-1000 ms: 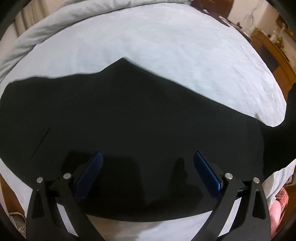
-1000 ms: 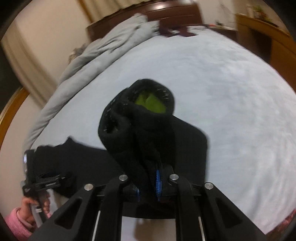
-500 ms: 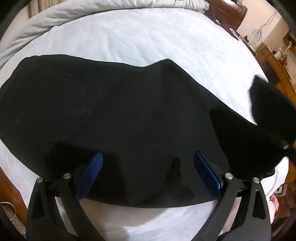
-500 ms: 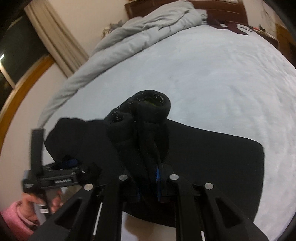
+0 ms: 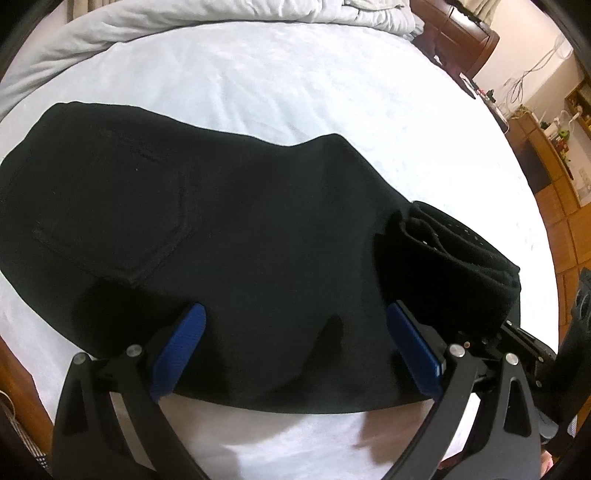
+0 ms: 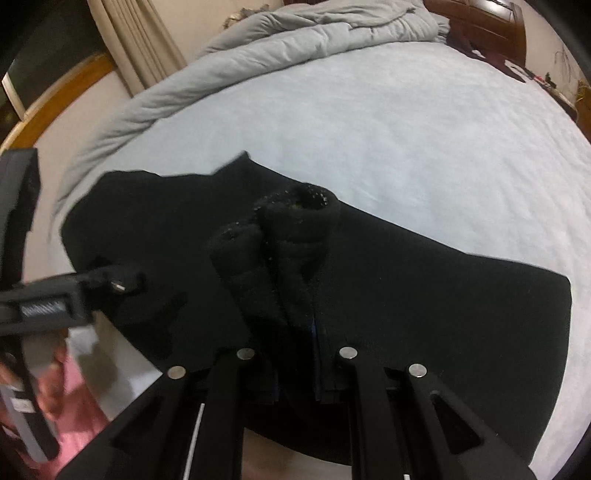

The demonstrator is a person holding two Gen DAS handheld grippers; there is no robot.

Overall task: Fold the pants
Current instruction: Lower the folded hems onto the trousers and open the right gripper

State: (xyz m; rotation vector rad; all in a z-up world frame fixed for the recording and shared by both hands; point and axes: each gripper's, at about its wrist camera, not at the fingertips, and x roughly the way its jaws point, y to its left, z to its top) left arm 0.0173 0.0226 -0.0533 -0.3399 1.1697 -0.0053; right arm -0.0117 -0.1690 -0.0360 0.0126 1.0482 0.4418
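Note:
Black pants (image 5: 229, 229) lie spread across the white bed; a back pocket seam shows at the left. My left gripper (image 5: 295, 350) is open, its blue pads (image 5: 177, 347) wide apart just above the pants' near edge, holding nothing. My right gripper (image 6: 297, 332) is shut on the bunched leg end of the pants (image 6: 291, 236), held low over the flat part of the pants (image 6: 424, 295). That bunched end also shows in the left wrist view (image 5: 454, 254) at the right. The left gripper shows in the right wrist view (image 6: 74, 295) at the left.
A grey duvet (image 6: 277, 40) is bunched along the far side of the bed (image 5: 295, 74). A wooden headboard (image 6: 480, 26) and wooden furniture (image 5: 554, 166) stand at the right. A hand in a pink sleeve (image 6: 70, 398) holds the left gripper.
My right gripper has carried the bunched leg end leftward and down toward the left gripper, folding it over the pants. The left gripper has drawn back a little, staying open.

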